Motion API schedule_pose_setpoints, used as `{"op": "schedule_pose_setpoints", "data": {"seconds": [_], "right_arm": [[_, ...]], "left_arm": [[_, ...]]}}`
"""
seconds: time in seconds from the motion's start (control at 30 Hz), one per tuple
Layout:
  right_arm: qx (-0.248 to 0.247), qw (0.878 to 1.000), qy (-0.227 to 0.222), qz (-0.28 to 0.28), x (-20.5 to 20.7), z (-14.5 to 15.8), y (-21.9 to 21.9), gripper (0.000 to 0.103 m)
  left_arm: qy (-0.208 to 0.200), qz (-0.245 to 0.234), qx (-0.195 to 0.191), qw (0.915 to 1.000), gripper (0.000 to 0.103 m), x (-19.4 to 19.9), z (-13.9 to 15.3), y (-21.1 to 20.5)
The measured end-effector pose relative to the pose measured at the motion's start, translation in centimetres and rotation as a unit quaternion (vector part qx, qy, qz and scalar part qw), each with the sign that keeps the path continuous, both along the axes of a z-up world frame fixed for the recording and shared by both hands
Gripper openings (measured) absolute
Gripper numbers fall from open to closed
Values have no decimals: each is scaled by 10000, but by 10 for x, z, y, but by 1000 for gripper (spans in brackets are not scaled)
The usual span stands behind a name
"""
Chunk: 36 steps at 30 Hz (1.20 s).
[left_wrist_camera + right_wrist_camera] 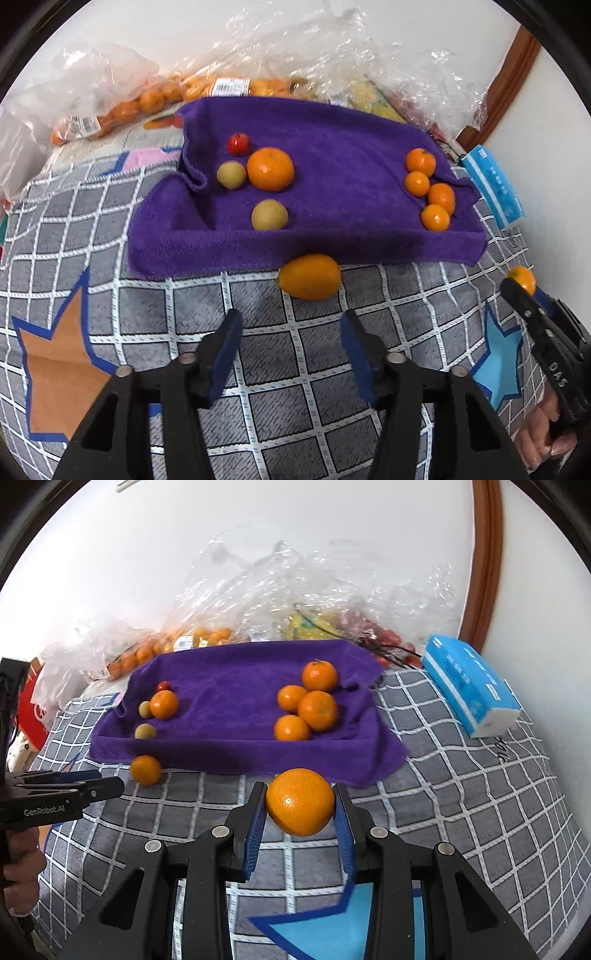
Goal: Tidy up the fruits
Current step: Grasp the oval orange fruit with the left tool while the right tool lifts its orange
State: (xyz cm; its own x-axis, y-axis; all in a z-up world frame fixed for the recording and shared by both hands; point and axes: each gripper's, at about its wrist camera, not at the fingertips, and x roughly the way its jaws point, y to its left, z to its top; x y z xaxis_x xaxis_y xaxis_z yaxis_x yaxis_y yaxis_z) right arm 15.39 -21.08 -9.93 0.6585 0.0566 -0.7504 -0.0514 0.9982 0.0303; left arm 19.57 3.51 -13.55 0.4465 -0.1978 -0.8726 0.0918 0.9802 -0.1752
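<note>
A purple towel point(332, 162) point(236, 701) lies on the checked cloth. On its left are an orange point(270, 169), two yellow-green fruits point(269, 215) and a small red fruit point(238, 144). On its right are several small oranges point(430, 188) point(306, 705). One loose orange point(310, 277) point(146, 770) lies on the cloth at the towel's near edge, just ahead of my open, empty left gripper point(291, 328). My right gripper point(300, 801) is shut on an orange point(300, 802), held above the cloth in front of the towel; this orange also shows in the left wrist view point(522, 278).
Clear plastic bags of oranges point(122, 107) and other fruit point(317, 624) lie behind the towel by the white wall. A blue tissue pack point(471, 686) lies right of the towel. A wooden frame point(487, 561) stands at the right.
</note>
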Motion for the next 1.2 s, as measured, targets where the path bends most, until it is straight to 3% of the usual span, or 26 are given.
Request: {"op": "schedule_pose_setpoints", "data": {"seconds": [0.3, 0.77, 0.87, 1.2], "right_arm": [[12, 9999, 99, -37, -4, -9, -13, 35], [154, 9995, 271, -64, -6, -18, -28, 35], [162, 9995, 268, -30, -6, -18, -27, 35], [213, 9994, 233, 108, -12, -15, -18, 35]], "left_arm": [[76, 89, -294, 9995, 56, 10, -20, -7], [-88, 376, -59, 9992, 53, 31, -21, -28], [-69, 524, -25, 9986, 41, 35, -21, -30], [44, 482, -172, 9987, 41, 23, -16, -26]]}}
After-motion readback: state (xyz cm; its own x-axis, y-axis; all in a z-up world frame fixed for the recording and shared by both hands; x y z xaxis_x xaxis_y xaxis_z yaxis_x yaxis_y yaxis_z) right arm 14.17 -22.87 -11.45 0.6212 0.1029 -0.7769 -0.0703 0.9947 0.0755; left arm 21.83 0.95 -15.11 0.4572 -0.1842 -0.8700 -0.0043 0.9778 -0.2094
